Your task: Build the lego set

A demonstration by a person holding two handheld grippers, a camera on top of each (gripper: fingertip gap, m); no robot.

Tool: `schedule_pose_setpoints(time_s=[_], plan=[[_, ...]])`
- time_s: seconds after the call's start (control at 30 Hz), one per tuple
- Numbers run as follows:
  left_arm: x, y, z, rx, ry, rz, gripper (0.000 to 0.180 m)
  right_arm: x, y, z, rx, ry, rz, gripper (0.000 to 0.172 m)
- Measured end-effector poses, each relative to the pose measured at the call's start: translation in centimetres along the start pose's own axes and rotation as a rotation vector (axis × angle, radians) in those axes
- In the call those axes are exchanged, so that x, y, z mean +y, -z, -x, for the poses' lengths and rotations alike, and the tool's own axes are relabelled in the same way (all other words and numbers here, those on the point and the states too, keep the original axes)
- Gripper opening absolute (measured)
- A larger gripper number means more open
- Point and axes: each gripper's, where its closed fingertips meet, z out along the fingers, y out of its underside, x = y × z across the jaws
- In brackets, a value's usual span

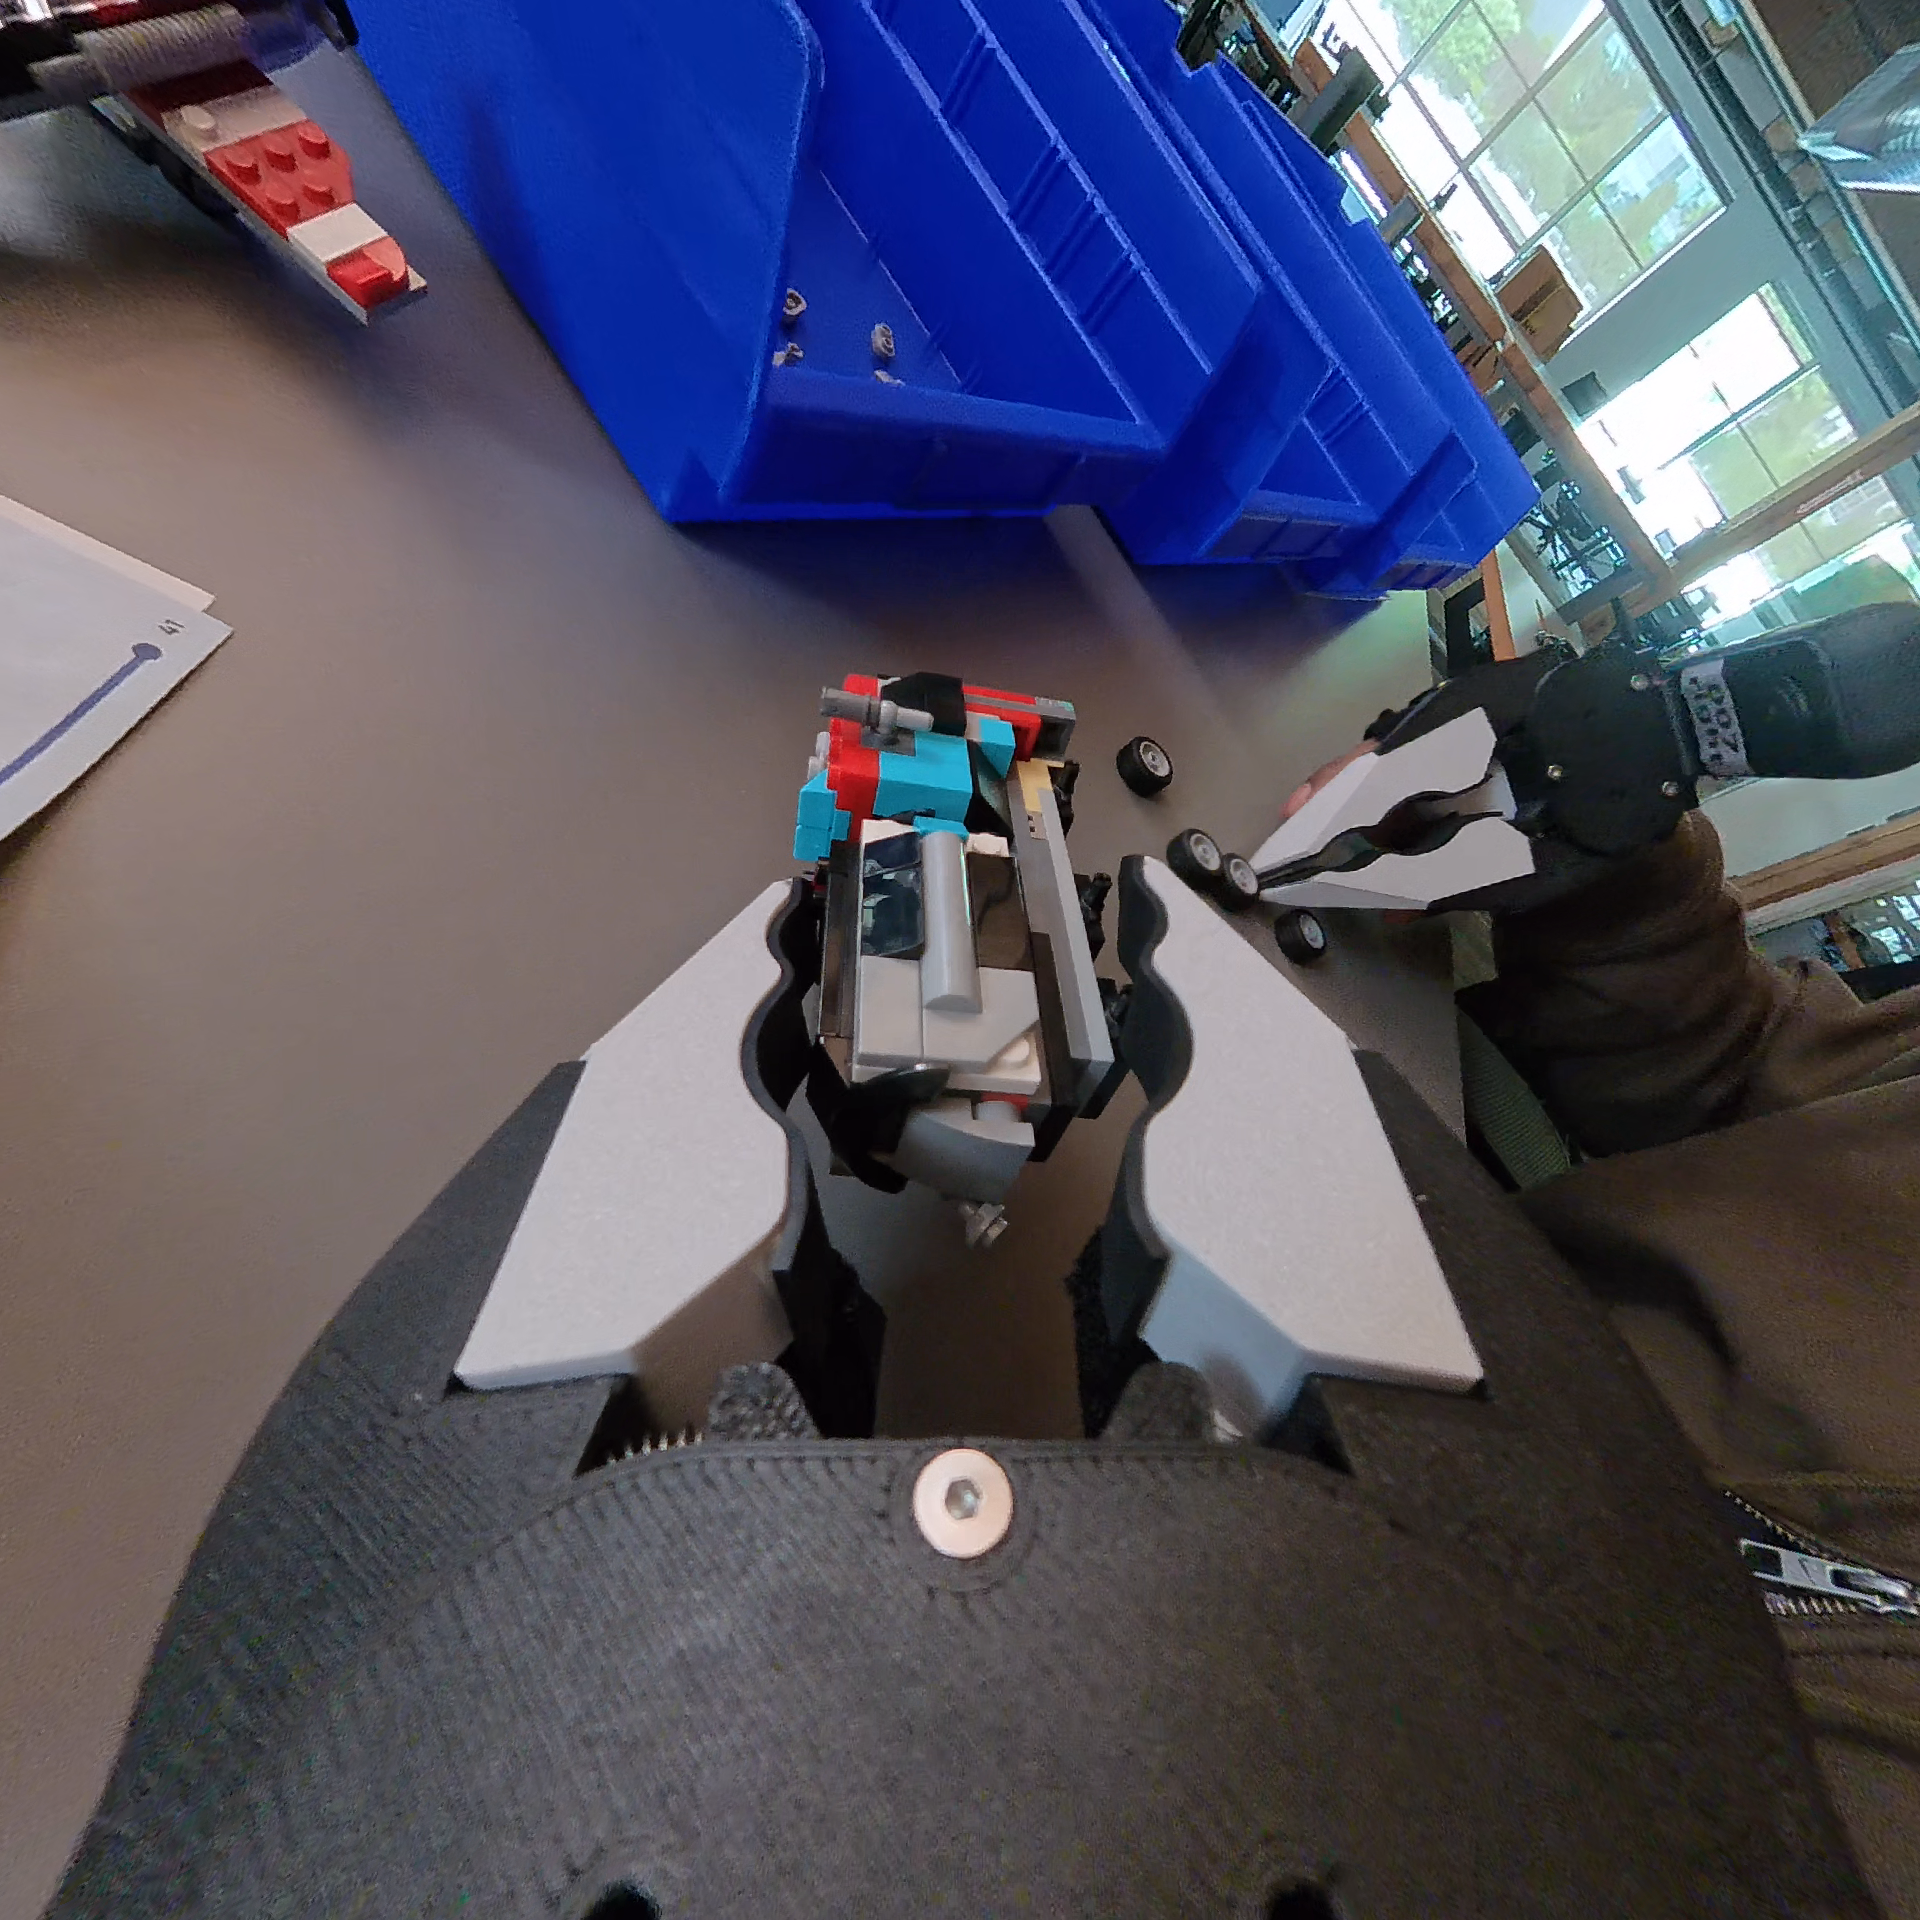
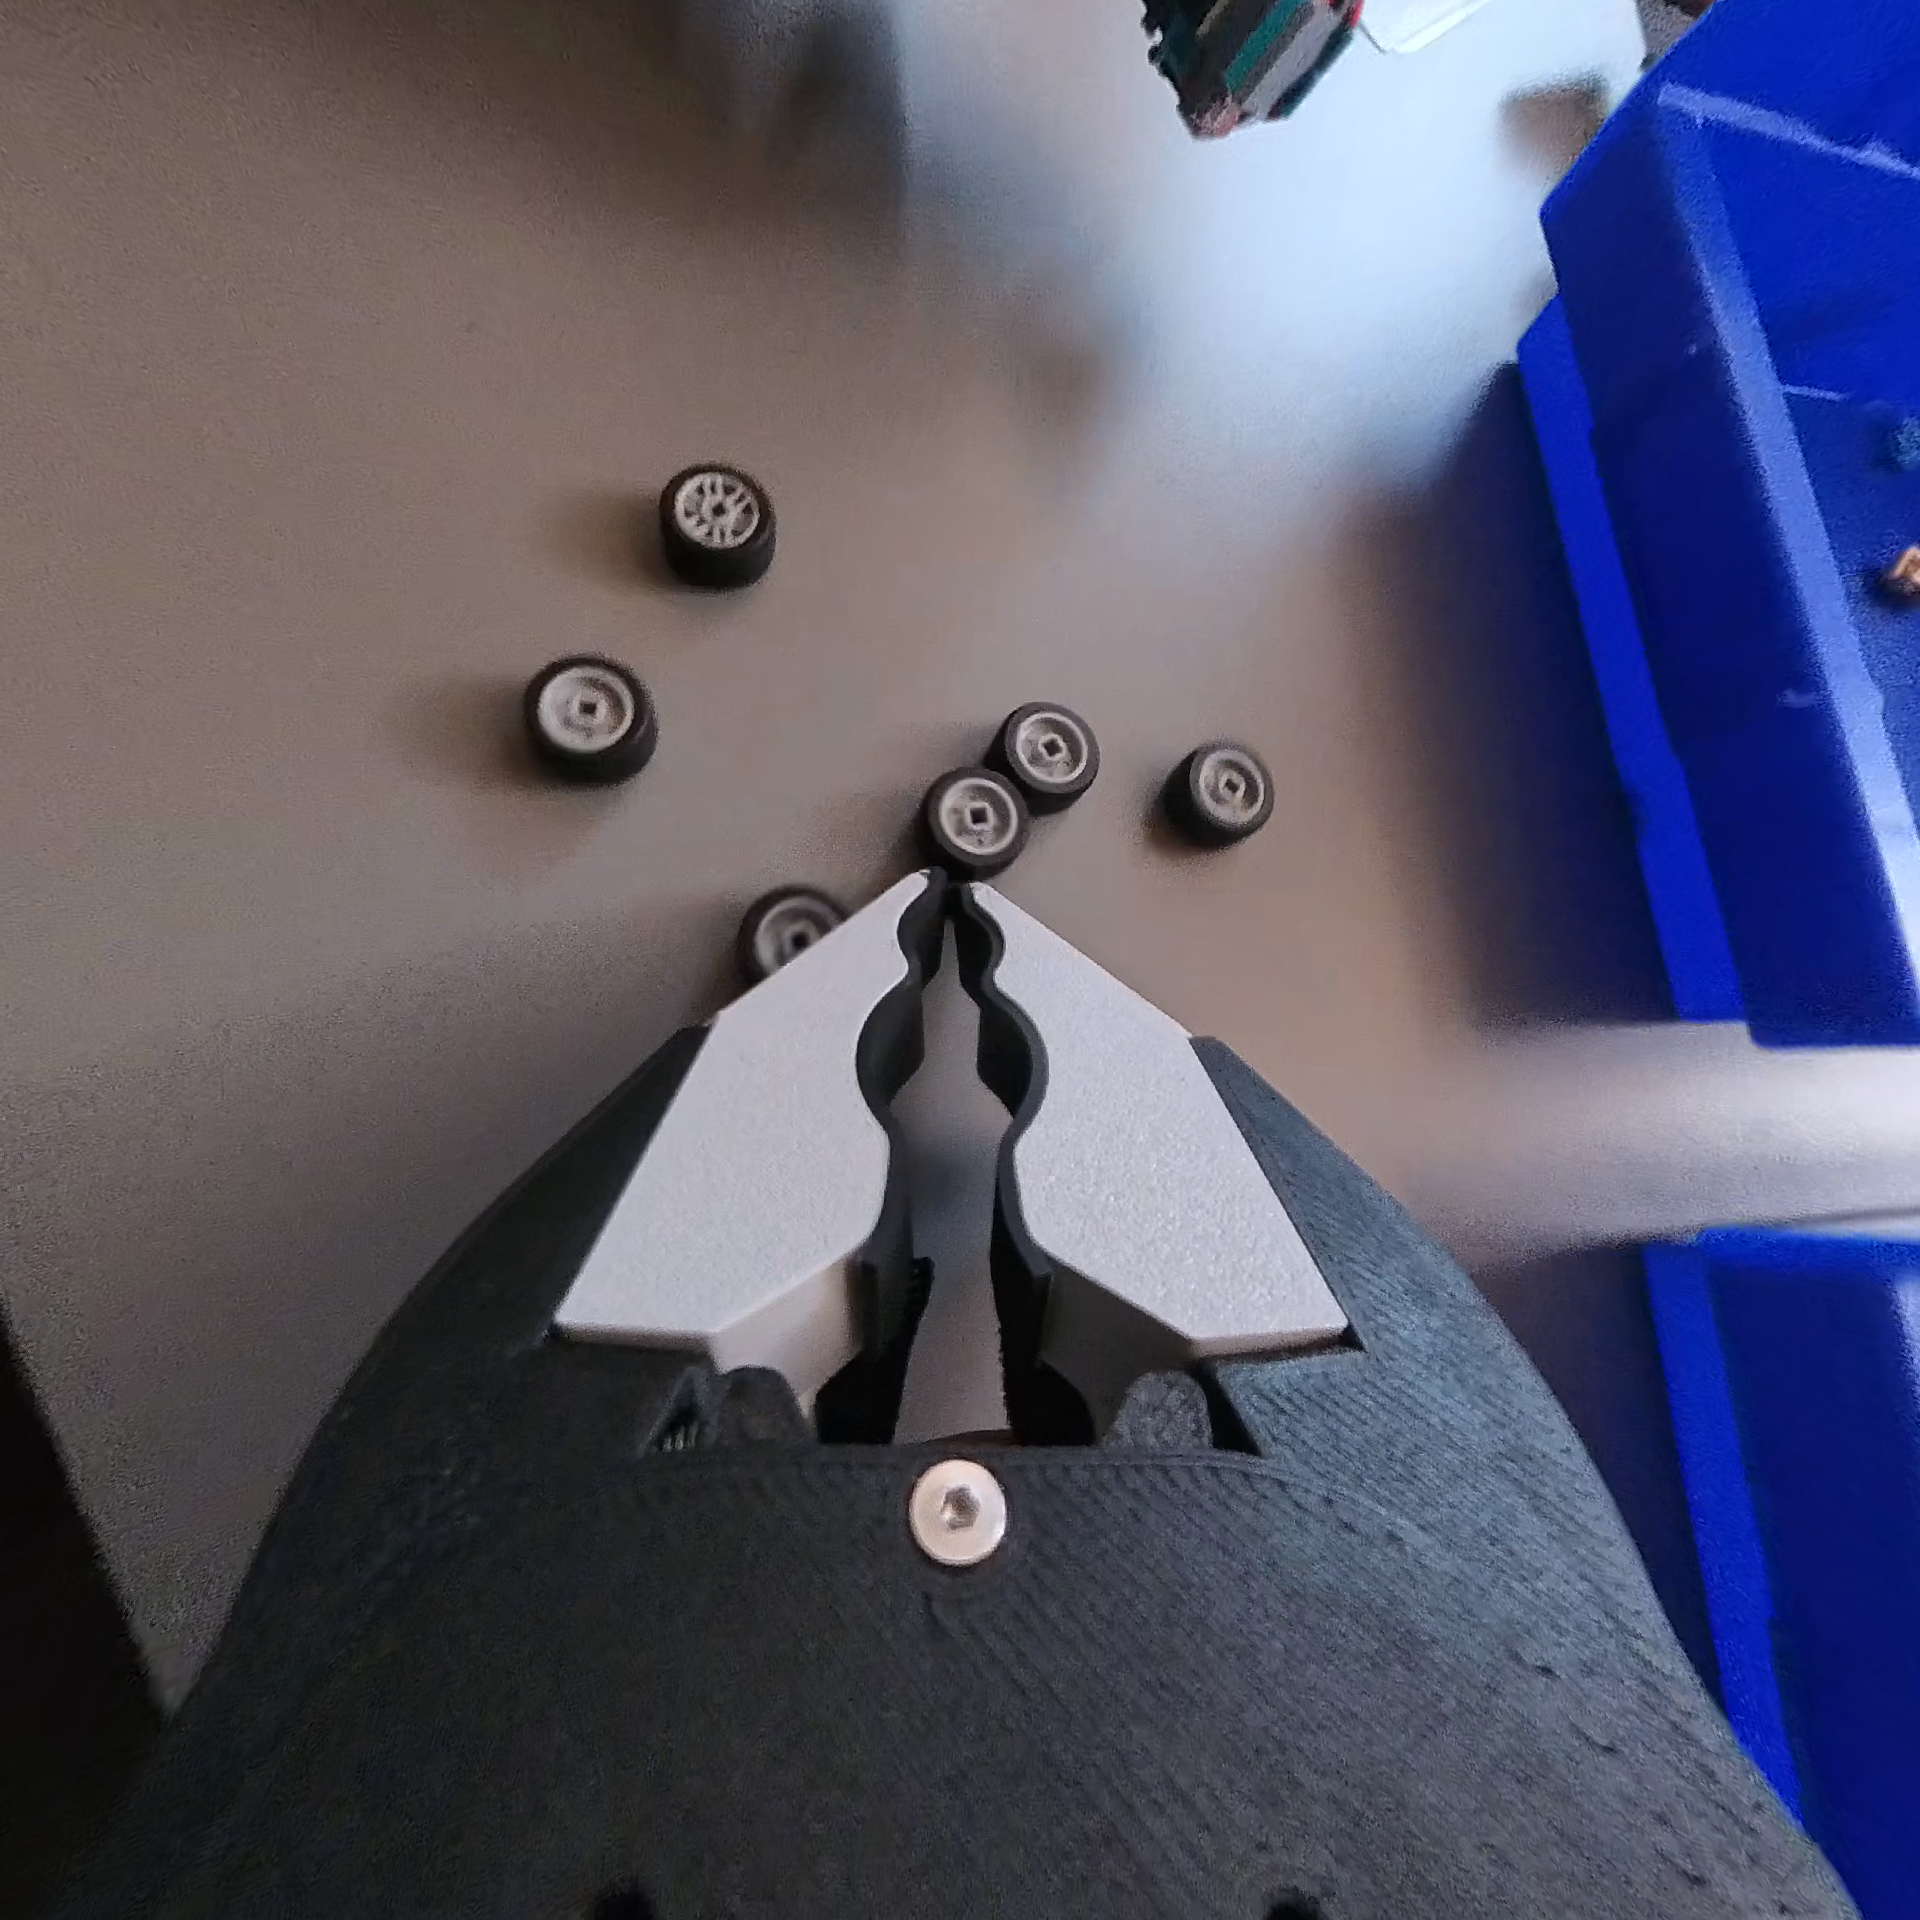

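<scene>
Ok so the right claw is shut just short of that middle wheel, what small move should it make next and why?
Probably open the right claw and ease forward over the nearest wheel. Its tips meet with nothing between them, just short of that wheel, which touches a second wheel. The left claw already holds the brick model.

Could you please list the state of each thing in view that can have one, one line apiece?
Left claw: shut on the toy brick vehicle, lifted off the table.
Right claw: shut, empty, tips by a wheel.
Six loose wheels: detached, lying hub up on the table.
Blue bins: open; nearest holds few small grey parts.
Booklet: open.
</scene>
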Motion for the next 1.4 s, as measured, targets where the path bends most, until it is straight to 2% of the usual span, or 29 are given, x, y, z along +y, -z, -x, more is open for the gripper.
schedule_pose_setpoints(time_s=[0.17,0.4,0.53,0.63,0.73,0.93,1.0,1.1,1.17,1.27,1.33,1.4], plan=[[-0.2,0.2,0.1,-0.003,0.000,-0.009,0.061,-1.7,-1.9,-1.2,0.017,0.037,0.007,0.007],[-0.6,0.6,0.0,-0.005,-0.005,-0.025,0.061,0.1,2.9,1.8,-0.083,-0.046,-0.050,0.031],[-0.5,0.5,-0.1,-0.005,-0.011,-0.019,0.061,1.5,2.8,2.6,-0.071,-0.039,-0.011,0.025],[-0.4,0.5,0.1,-0.010,-0.010,-0.015,0.061,0.2,1.3,2.4,-0.065,0.008,-0.023,0.010],[-0.3,0.5,0.3,-0.014,-0.006,-0.014,0.061,-1.3,-0.8,1.4,-0.044,0.087,-0.011,0.006],[-0.6,0.8,0.5,-0.018,-0.003,-0.024,0.061,-4.2,-4.3,-0.6,-0.011,0.123,-0.019,0.007],[-0.7,1.0,0.7,-0.022,0.002,-0.032,0.061,-4.6,-3.9,-0.6,-0.023,0.110,-0.041,0.011],[-1.1,1.5,0.9,-0.025,0.009,-0.049,0.061,-4.0,-2.3,-1.5,-0.006,0.033,-0.081,0.028],[-1.3,1.7,0.9,-0.026,0.009,-0.058,0.060,-3.0,-1.7,-2.9,0.032,-0.015,-0.078,0.030],[-1.4,1.8,0.9,-0.025,0.002,-0.066,0.060,-2.7,-2.3,-4.0,0.046,-0.047,-0.053,0.023],[-1.4,1.9,1.0,-0.026,0.004,-0.070,0.060,-3.3,-3.5,-3.8,0.033,-0.022,-0.039,0.012],[-1.5,2.0,1.2,-0.032,0.007,-0.076,0.061,-4.6,-4.7,-3.6,0.023,0.014,-0.048,0.011]])
